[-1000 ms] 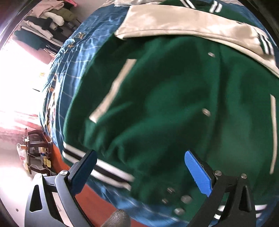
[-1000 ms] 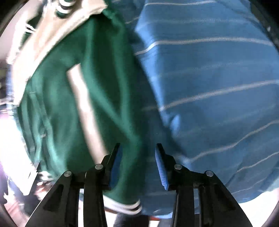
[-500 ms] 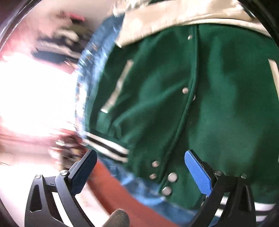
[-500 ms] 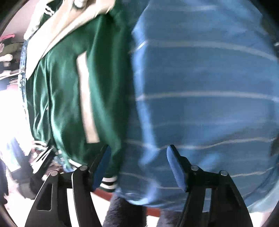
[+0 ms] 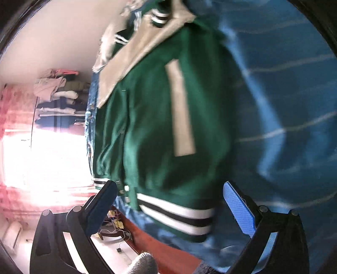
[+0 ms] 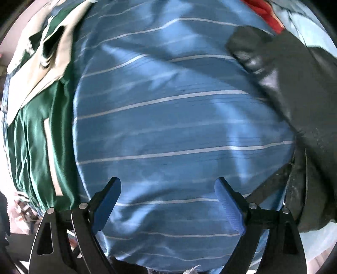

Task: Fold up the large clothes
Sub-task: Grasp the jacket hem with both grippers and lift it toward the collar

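A green varsity jacket (image 5: 160, 126) with cream sleeves and a black-and-white striped hem lies folded on the blue striped bedspread (image 5: 284, 105). My left gripper (image 5: 168, 208) is open and empty, above the jacket's striped hem near the bed's edge. In the right wrist view the jacket (image 6: 38, 134) lies at the far left. My right gripper (image 6: 168, 202) is open and empty over bare bedspread (image 6: 168, 126), apart from the jacket.
A black leather garment (image 6: 294, 94) lies on the bed to the right, with a red item (image 6: 265, 10) behind it. Stacked folded clothes (image 5: 56, 94) sit on shelves at left beside a bright window. The bed's wooden edge (image 5: 160, 242) runs below the jacket.
My right gripper has opened wide and moved right, away from the jacket, over bare bedspread. My left gripper has swung right along the jacket's hem, still open.
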`<state>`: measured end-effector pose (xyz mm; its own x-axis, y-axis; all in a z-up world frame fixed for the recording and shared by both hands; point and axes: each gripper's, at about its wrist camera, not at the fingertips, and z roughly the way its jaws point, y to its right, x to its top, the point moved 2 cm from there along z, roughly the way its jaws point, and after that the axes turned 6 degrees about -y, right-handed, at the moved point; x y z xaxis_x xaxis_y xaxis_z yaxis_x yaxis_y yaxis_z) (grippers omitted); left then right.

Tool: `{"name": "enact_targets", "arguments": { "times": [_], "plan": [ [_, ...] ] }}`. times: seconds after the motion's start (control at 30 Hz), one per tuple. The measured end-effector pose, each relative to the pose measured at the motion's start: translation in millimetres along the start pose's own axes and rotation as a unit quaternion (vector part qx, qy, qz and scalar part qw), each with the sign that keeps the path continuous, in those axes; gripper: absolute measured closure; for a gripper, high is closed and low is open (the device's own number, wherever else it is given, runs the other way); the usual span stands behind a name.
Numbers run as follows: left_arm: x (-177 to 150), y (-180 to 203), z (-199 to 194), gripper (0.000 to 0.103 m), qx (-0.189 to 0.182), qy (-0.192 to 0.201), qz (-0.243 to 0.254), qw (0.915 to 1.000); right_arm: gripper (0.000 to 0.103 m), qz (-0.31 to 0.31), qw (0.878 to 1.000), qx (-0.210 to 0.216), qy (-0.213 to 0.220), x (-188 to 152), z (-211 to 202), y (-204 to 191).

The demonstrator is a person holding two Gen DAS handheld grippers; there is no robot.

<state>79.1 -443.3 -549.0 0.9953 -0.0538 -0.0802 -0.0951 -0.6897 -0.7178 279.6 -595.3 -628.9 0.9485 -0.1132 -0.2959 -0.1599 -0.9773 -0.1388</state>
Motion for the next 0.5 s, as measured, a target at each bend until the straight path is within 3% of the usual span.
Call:
{"name": "enact_targets", "arguments": {
  "times": [0.13,0.23,0.37,0.5],
  "plan": [
    [6.9,8.5,32.8,0.000,0.003,-0.032,-0.006,0.9994,0.011,0.007,1.000,0.002,-0.005,15.3,-7.9,20.4],
    [16.2,-7.1,42.7,0.000,0.028,-0.022,-0.035,0.9987,0.011,0.002,1.000,0.006,-0.007,30.5,-10.0,23.7],
    [34.6,-49.3,66.0,0.000,0.083,-0.028,-0.100,0.9911,0.011,-0.010,1.000,0.021,-0.008,44.3,-0.4,-3.0],
    [45.8,-87.7,65.3,0.000,0.082,-0.026,-0.159,0.9835,0.011,-0.047,0.996,0.072,0.003,75.2,2.8,-31.2]
  ]
}}
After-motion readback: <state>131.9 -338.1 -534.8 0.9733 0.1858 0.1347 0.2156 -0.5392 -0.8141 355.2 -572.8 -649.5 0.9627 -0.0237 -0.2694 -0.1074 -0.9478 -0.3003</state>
